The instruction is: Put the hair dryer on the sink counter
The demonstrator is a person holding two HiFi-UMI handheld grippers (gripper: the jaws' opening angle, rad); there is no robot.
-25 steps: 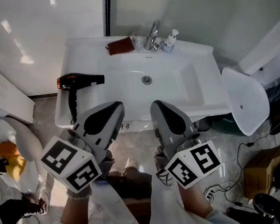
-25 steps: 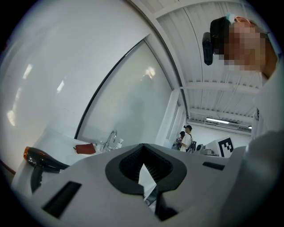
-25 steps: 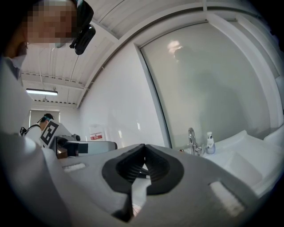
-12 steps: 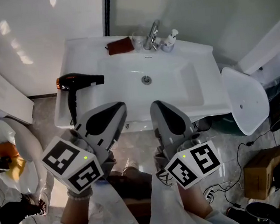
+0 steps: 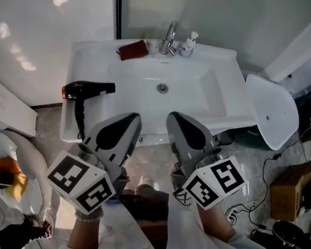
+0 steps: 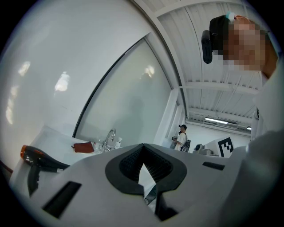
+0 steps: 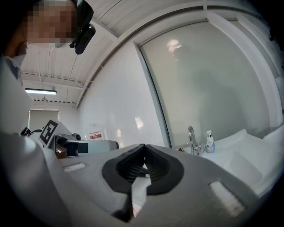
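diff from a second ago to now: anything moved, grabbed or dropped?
Nothing visibly changed. The hair dryer lies on the left side of the sink counter as before. The left tool and the right tool are shut, empty and held short of the counter's front edge.

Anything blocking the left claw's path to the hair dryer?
Nothing visible. The hair dryer lies on the left side of the sink counter. The left claw, shut and empty, is in front of the counter with only open air between them.
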